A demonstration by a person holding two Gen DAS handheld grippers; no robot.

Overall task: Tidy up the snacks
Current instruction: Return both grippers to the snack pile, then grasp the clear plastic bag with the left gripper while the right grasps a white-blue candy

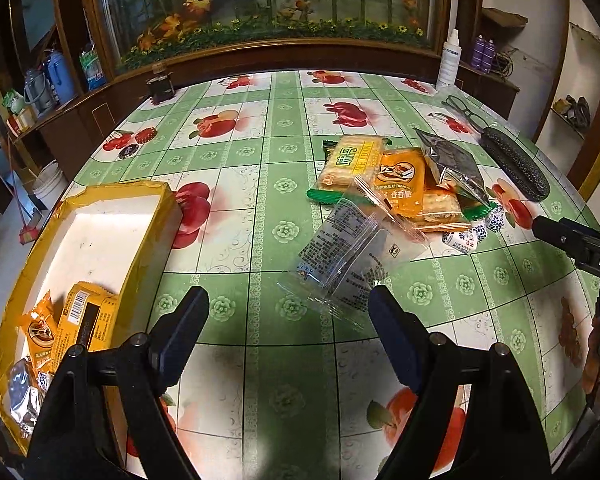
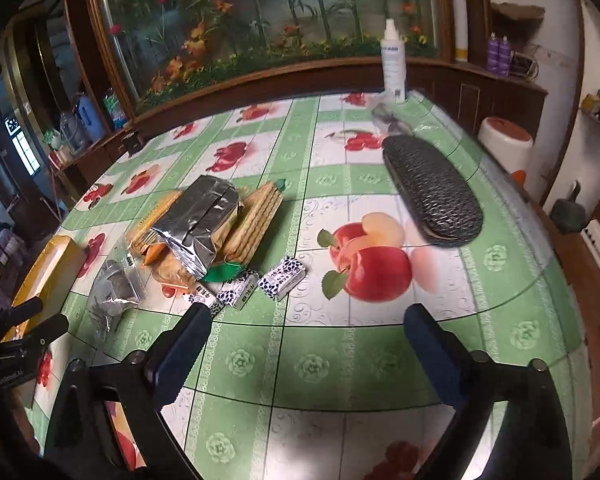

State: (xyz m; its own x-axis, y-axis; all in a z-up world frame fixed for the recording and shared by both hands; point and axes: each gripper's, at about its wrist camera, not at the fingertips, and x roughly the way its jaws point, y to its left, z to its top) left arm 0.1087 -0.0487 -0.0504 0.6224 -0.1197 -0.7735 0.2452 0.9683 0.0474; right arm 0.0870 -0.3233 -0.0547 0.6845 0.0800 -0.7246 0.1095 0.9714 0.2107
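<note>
- Two grippers, left (image 1: 288,300) and right (image 2: 308,320), both hover with jaws apart, gripping nothing.
- Only the left view looks inside the box (image 1: 100,216) at 9 o'clock, snacks at its near end.
- Snack pile (image 1: 396,184) lies at 1 o'clock; clear packet (image 1: 348,252) nearest.
- Right view alone shows candies (image 2: 282,278) plainly, case (image 2: 432,192) at 1 o'clock.

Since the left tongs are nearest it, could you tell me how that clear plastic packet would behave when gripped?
The clear packet looks thin and crinkled, so it would probably flop and buckle. It appears nearly flat, so likely very light. Its glossy film may slip between the open left tongs.
</note>
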